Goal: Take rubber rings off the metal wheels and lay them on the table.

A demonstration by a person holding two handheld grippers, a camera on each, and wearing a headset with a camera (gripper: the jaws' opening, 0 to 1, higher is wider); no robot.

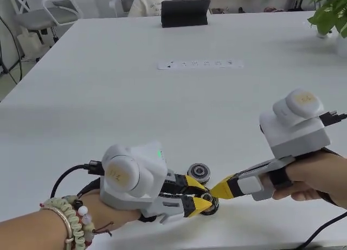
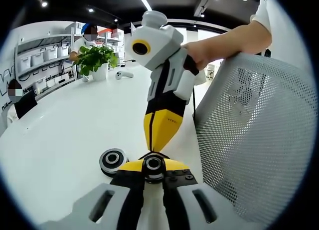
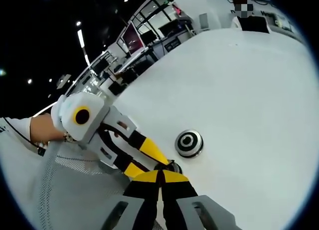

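Note:
A small metal wheel with a black rubber ring [image 2: 153,166] sits between the yellow tips of my left gripper [image 2: 152,171], which is shut on it just above the table near the front edge [image 1: 209,202]. My right gripper [image 1: 218,191] comes in from the right with its jaws together, and its tips [image 3: 160,173] pinch the rim of that wheel, on the rubber ring as far as I can see. A second wheel [image 1: 199,172] with its ring on lies flat on the table just behind; it is also in the gripper views [image 2: 113,160] [image 3: 189,142].
The white table [image 1: 162,109] stretches far ahead. A white power strip [image 1: 199,64] lies mid-table, a dark tablet [image 1: 185,12] stands at the far edge, and a green plant [image 1: 328,11] sits at the far right. A mesh chair back [image 2: 254,135] is close beside me.

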